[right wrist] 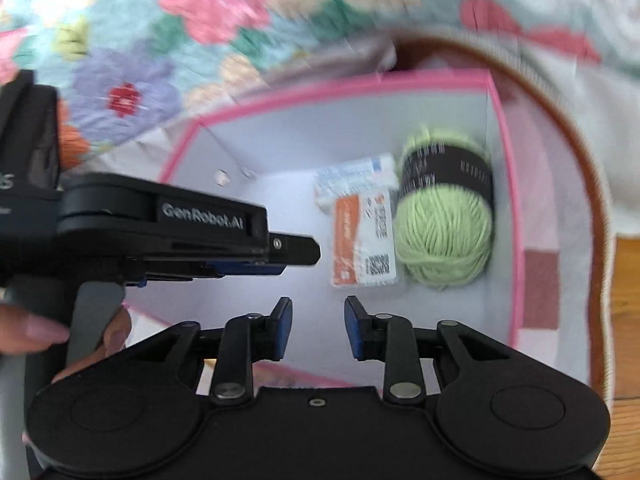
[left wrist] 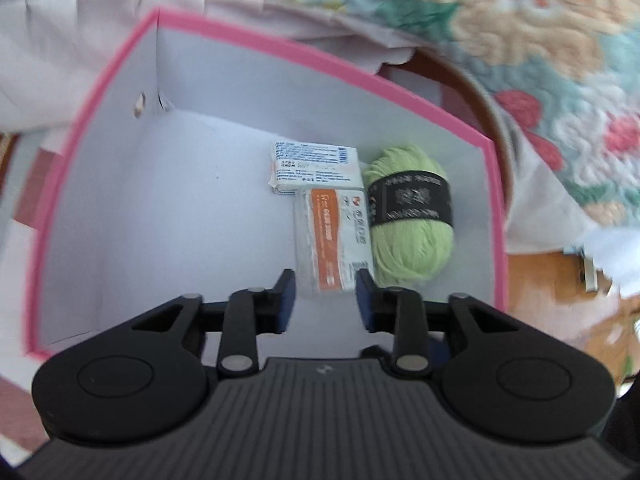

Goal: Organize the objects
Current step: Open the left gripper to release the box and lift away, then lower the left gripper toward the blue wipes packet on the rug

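Observation:
A pink-rimmed white box [left wrist: 120,208] [right wrist: 516,240] holds a green yarn ball [left wrist: 412,232] [right wrist: 448,236] with a black band, an orange-and-white packet [left wrist: 332,236] [right wrist: 362,240] lying beside it, and a white-and-blue packet [left wrist: 314,166] [right wrist: 356,178] behind that. My left gripper [left wrist: 325,300] is open and empty, hovering over the near end of the orange packet; it also shows from the side in the right wrist view [right wrist: 296,258]. My right gripper [right wrist: 319,328] is open and empty above the box's near floor.
A floral quilt [left wrist: 500,20] [right wrist: 180,40] lies behind and around the box. A round brown-rimmed surface [right wrist: 596,216] sits under the box. Wooden floor [right wrist: 628,280] shows at the right. A hand [right wrist: 36,328] grips the left gripper's handle.

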Demonstrator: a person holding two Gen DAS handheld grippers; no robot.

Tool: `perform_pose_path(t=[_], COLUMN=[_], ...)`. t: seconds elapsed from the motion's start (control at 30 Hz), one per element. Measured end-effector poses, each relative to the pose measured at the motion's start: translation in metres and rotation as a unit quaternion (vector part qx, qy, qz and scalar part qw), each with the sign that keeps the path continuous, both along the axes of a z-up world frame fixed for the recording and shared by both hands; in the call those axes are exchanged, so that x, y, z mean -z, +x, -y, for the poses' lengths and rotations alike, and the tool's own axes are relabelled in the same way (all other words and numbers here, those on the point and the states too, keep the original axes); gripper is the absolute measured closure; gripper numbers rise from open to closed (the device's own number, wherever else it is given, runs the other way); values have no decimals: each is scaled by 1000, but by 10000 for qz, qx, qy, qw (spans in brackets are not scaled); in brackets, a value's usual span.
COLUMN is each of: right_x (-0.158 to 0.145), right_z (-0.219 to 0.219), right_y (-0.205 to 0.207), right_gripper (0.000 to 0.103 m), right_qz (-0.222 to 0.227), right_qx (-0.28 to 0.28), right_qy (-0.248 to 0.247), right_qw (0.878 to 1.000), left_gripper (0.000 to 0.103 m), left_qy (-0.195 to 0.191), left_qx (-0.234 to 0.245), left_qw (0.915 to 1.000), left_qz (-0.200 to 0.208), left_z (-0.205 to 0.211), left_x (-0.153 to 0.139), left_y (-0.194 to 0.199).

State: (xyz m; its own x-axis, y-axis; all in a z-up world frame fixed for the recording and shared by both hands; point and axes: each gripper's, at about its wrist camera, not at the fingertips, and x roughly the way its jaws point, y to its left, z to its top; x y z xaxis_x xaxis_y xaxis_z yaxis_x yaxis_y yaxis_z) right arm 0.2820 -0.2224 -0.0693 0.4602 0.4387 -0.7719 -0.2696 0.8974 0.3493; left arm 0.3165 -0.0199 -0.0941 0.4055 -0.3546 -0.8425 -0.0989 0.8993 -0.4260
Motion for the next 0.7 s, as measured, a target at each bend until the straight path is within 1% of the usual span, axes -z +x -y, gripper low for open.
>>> perform_pose_path(t=[0.1, 0.17, 0.27, 0.3, 0.43, 0.47, 0.63, 0.7], right_x=[-31, -48, -69, -77, -103, -110, -140, -151], right_z=[6, 8, 11, 11, 10, 11, 10, 10], right_y=[-20, -31, -44, -50, -73, -79, -109, -121], right_gripper=[61, 60, 58, 58, 55, 53, 47, 42], right_qz=[344, 497, 594, 643, 800, 845, 1088, 1175], right_qx=[-160, -215, -321, -368, -470, -510, -720, -798], right_qy=[14, 16, -15, -28, -132, -136, -282, -351], right_qw=[9993, 9985, 9977, 9972, 9956, 9950, 9911, 9892], left_gripper=[64, 62, 59, 58, 56, 55, 48, 46], left_qy=[153, 258, 508, 585, 752, 789, 1069, 1196], left_qx=[173, 268, 421, 445, 506, 504, 524, 554], left_qw=[9996, 9989, 9969, 9963, 9948, 9944, 9915, 9901], left_qz=[166, 272, 419, 445, 475, 483, 529, 490], left_z=[0, 0, 5, 9, 6, 5, -1, -4], left_x=[-31, -52, -83, -89, -121, -129, -156, -163], left_y=[-20, -33, -51, -56, -83, -91, -127, -143])
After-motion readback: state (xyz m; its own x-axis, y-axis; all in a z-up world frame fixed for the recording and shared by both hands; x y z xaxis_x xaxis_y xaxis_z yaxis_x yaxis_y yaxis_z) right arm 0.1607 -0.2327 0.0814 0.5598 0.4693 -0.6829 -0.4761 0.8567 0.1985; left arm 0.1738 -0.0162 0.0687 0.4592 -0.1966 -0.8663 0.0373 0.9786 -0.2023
